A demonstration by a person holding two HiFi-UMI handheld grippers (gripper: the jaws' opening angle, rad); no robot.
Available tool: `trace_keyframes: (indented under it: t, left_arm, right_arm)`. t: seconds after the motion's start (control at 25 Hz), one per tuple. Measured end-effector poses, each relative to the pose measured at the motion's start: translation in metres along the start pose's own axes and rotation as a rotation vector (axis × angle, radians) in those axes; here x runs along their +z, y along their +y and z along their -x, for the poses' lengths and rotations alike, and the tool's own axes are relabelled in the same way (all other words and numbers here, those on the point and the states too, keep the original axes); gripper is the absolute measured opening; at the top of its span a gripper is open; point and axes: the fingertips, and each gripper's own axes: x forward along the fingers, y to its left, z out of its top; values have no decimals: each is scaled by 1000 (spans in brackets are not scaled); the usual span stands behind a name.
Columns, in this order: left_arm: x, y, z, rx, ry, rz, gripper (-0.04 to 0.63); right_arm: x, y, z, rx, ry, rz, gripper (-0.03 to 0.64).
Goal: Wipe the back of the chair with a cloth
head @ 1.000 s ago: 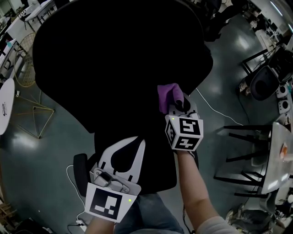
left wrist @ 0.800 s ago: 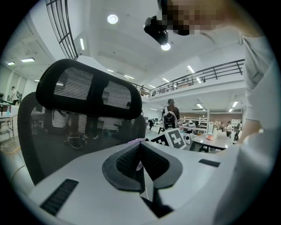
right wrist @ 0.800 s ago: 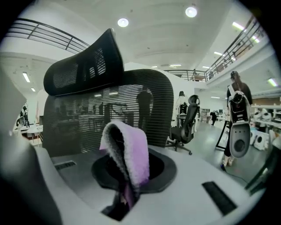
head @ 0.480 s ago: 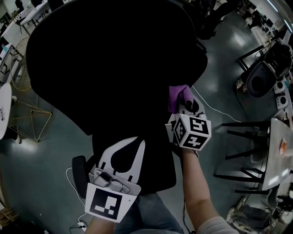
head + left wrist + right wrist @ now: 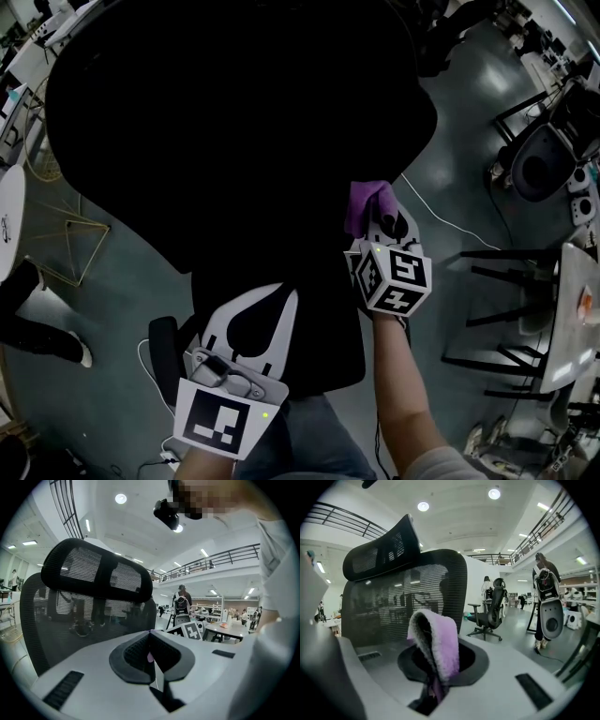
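Observation:
The black office chair (image 5: 234,141) fills the middle of the head view; its mesh back (image 5: 408,602) and headrest (image 5: 384,550) rise just ahead of both grippers. A purple cloth (image 5: 364,206) sits at the right edge of the chair's back, and my right gripper (image 5: 372,217) is shut on it. In the right gripper view the cloth (image 5: 440,644) drapes over the jaws. My left gripper (image 5: 272,291) hangs lower, in front of the chair, its pads (image 5: 140,653) meeting with nothing held. The mesh back (image 5: 89,616) shows beyond it.
A white cable (image 5: 450,230) runs over the floor to the right. Black frames and a table edge (image 5: 567,309) stand at the far right, with another chair (image 5: 539,164) above them. A person's legs (image 5: 33,323) and a gold wire frame (image 5: 66,234) are at the left.
My right gripper has slid the cloth rightward to the chair back's edge. A person's legs have come into the head view at the left. The left gripper has stayed put.

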Motion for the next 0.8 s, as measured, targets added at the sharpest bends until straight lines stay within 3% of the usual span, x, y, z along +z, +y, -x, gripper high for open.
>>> trace_keyframes:
  t: [0.4,0.8]
  left_arm:
    - [-23,2,9,47,-7,-4,12]
    - [-38,45,44,138,-40,29,12]
  right_arm:
    - [-13,0,1,28,-37,40,46]
    - [-9,22,-10,0,-42,14,45]
